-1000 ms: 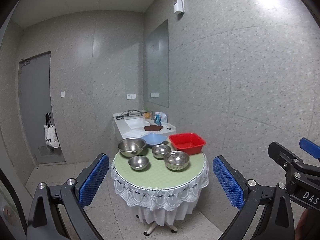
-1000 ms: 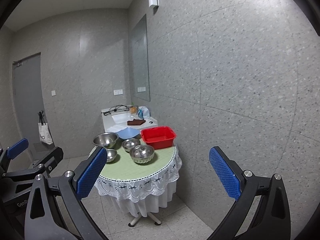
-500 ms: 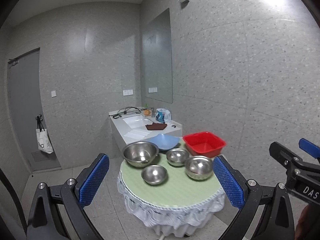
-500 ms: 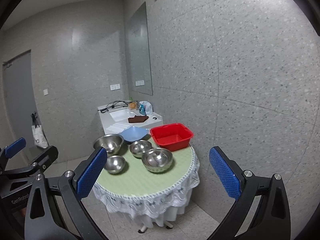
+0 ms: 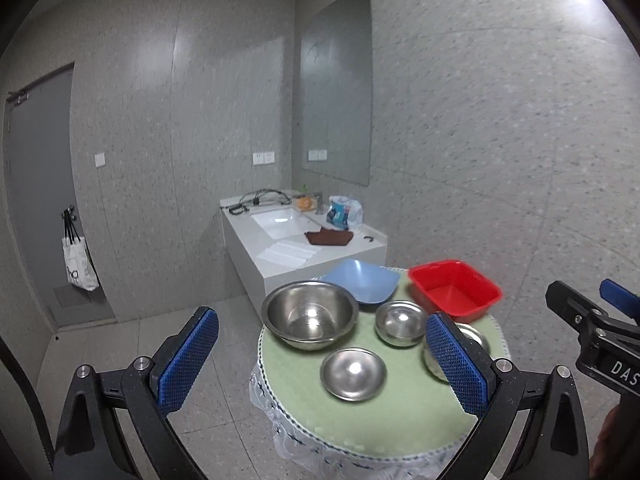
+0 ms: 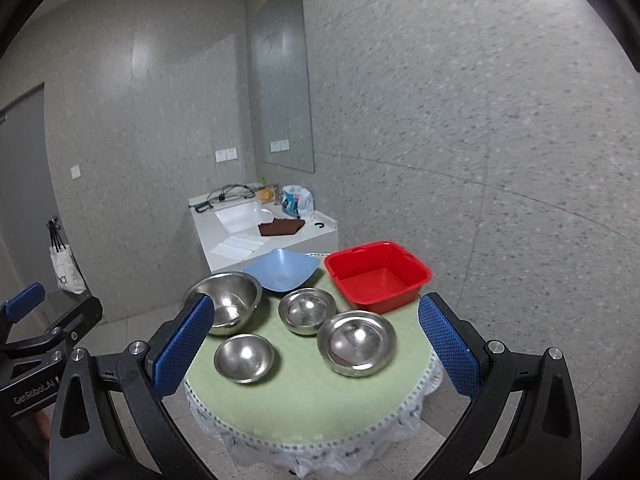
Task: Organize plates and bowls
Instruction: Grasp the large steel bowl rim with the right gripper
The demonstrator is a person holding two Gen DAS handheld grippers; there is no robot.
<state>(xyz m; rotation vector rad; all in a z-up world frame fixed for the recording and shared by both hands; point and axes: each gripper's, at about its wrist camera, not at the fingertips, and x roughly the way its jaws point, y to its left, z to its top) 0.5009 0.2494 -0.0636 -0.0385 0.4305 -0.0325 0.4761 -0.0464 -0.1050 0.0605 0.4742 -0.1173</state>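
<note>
A small round table with a green cloth holds several steel bowls: a large one, a small front one, a middle one and a right one, partly hidden behind my left finger. A blue square bowl and a red tub stand at the back. My left gripper and right gripper are open and empty, short of the table.
A white sink counter with a brown cloth and a bag stands behind the table. A tiled wall with a mirror runs along the right. A door with a hanging bag is at the left.
Both grippers have moved forward toward the table; the bowls now look larger and sit lower between the fingers. Both stay open.
</note>
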